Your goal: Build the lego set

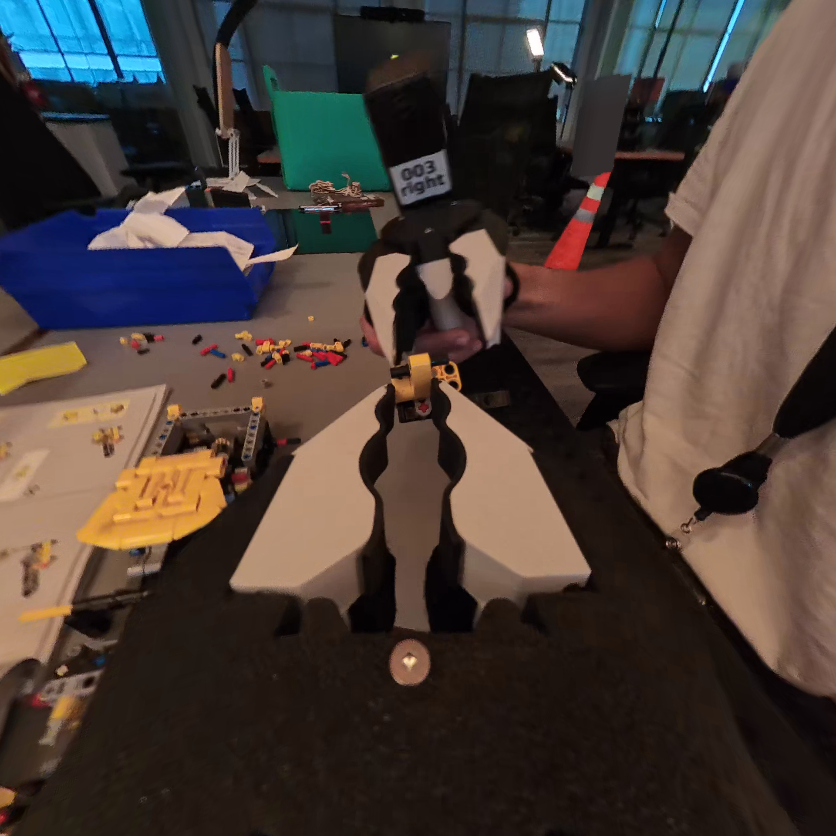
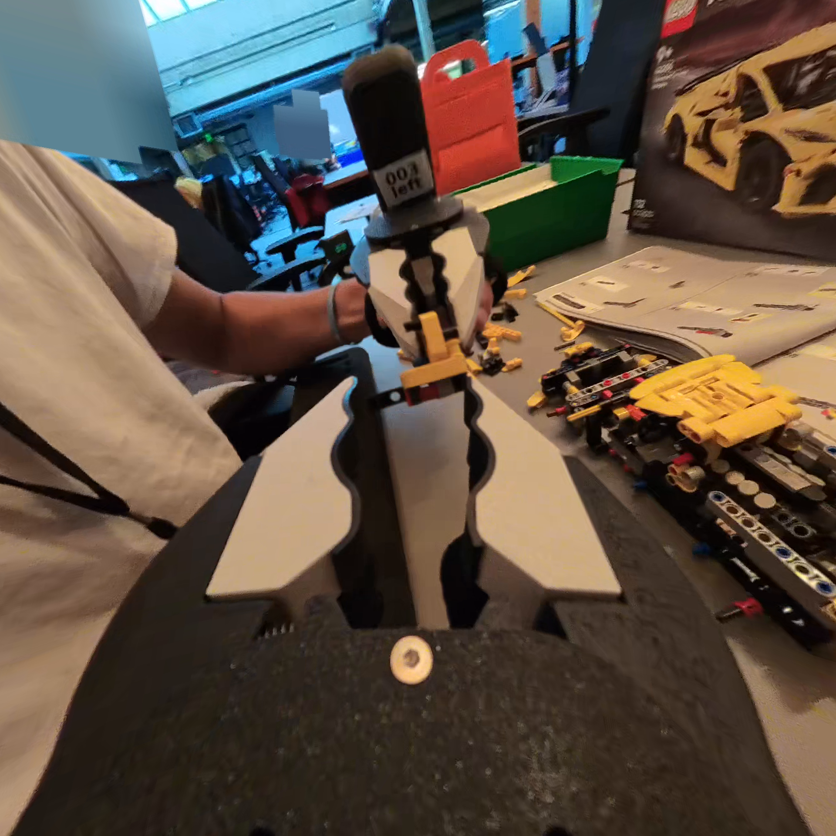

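Left claw (image 1: 412,398) pinching small yellow-black brick assembly (image 1: 416,384) at tips, held up between both claws. Right claw (image 2: 420,389) narrowed, tips against same assembly (image 2: 432,362), firm hold unclear. Probably light, rigid, pop-apart fragile: best gripped on flat yellow sides, away from black pin (image 2: 391,397).

Loose pieces (image 1: 289,350) on the worktop (image 1: 316,289) are too small to identify. The box (image 2: 742,126) and car (image 2: 705,457) run off the right edge.
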The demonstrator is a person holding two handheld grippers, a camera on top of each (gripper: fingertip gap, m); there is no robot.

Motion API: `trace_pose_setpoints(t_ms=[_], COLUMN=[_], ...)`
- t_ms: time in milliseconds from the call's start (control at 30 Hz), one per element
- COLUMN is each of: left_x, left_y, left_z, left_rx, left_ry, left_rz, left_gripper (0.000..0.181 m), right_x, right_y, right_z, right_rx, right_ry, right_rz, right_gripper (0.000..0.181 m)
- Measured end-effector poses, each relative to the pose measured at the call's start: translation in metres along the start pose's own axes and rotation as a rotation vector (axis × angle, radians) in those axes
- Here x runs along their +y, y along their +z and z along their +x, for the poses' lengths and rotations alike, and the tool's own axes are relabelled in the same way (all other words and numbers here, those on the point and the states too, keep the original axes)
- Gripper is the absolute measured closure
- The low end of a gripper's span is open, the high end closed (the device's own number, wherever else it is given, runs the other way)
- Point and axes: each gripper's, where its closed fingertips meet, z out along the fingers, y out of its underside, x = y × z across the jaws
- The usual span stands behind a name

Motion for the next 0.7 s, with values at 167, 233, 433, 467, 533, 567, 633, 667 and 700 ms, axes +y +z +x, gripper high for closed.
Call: trace_pose_setpoints(t_ms=[167,233,433,467,533,567,633,667,700], left_x=[-0.01,-0.009,-0.007,-0.006,-0.004,-0.004,-0.003,-0.002,-0.001], left_y=[0.004,0.007,0.014,0.014,0.015,0.015,0.015,0.014,0.014], left_z=[0.017,0.019,0.026,0.026,0.027,0.028,0.026,0.021,0.013], left_rx=[0.076,0.074,0.084,0.082,0.091,0.095,0.092,0.083,0.061], left_ry=[0.074,0.092,0.115,0.117,0.114,0.11,0.092,0.058,0.005], left_rz=[0.01,0.0,-0.028,-0.036,-0.042,-0.041,-0.035,-0.04,-0.046], left_gripper=[0.166,0.166,0.166,0.166,0.166,0.166,0.166,0.166,0.166], right_x=[-0.008,-0.01,-0.002,0.0,0.002,0.003,0.002,0.003,0.003], right_y=[0.002,0.004,0.01,0.01,0.009,0.009,0.01,0.01,0.01], right_z=[-0.001,-0.007,-0.011,-0.01,-0.012,-0.012,-0.01,-0.006,0.002], right_rx=[-0.054,-0.073,-0.097,-0.094,-0.095,-0.092,-0.076,-0.061,-0.025], right_ry=[-0.076,-0.126,-0.165,-0.166,-0.177,-0.19,-0.179,-0.167,-0.149], right_rz=[0.012,0.004,-0.074,-0.087,-0.113,-0.118,-0.106,-0.102,-0.096], right_gripper=[0.144,0.15,0.165,0.166,0.166,0.166,0.166,0.166,0.166])
